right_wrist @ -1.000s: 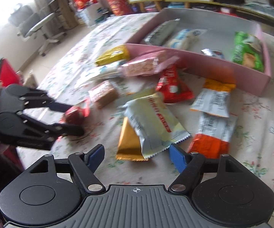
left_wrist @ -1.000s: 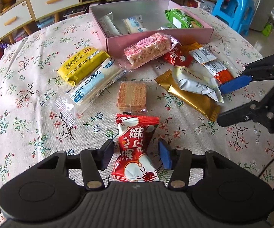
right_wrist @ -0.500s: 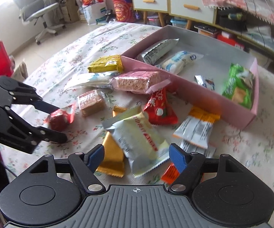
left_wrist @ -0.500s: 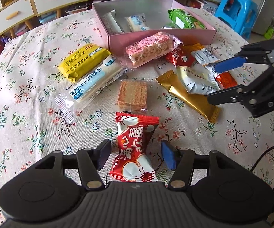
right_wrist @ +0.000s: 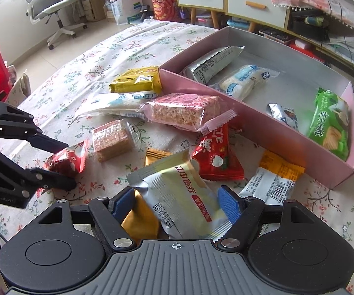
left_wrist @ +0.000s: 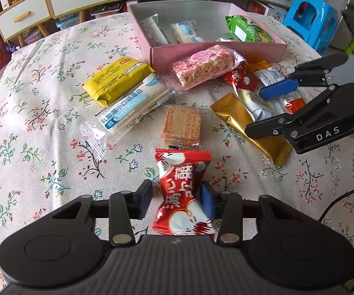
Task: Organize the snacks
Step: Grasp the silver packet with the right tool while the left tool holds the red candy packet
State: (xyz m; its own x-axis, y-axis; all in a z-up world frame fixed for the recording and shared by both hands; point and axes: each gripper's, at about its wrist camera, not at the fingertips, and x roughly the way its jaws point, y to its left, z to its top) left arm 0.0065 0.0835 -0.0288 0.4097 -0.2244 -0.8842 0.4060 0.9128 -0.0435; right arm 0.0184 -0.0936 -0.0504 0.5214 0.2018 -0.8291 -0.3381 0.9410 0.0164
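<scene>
Left gripper (left_wrist: 175, 198): jaws closing around the red candy packet (left_wrist: 182, 193). The blue pad sits against one side of the wrapper; a sliver of cloth still shows at the other pad.
Red candy packet: glossy red wrapper, white cartoon print and white characters, crimped ends; flat on the table (left_wrist: 42, 147) at its near edge.
Right gripper (right_wrist: 175, 205): jaws closing but wide, with the silver-and-cream snack pouch (right_wrist: 179, 194) between them, pads not pressing it.
Silver-and-cream snack pouch: grey serrated ends, red label strip, printed square code; lies across a gold foil packet (right_wrist: 140, 218) in the middle of the table.
Clear-wrapped wafer block (left_wrist: 182, 126): brown, square, just beyond the red candy.
Long clear pack with blue characters (left_wrist: 130, 113) and yellow packet (left_wrist: 118, 80): side by side, touching.
Pink-topped rice crisp bar (left_wrist: 202, 65): clear wrapper, leaning on the box's near wall.
Pink box (left_wrist: 216, 52): open, grey inside, at the table's far edge; holds a green biscuit pack (right_wrist: 330, 121), a silver pouch (right_wrist: 212, 62) and a white-blue pack (right_wrist: 242, 81).
</scene>
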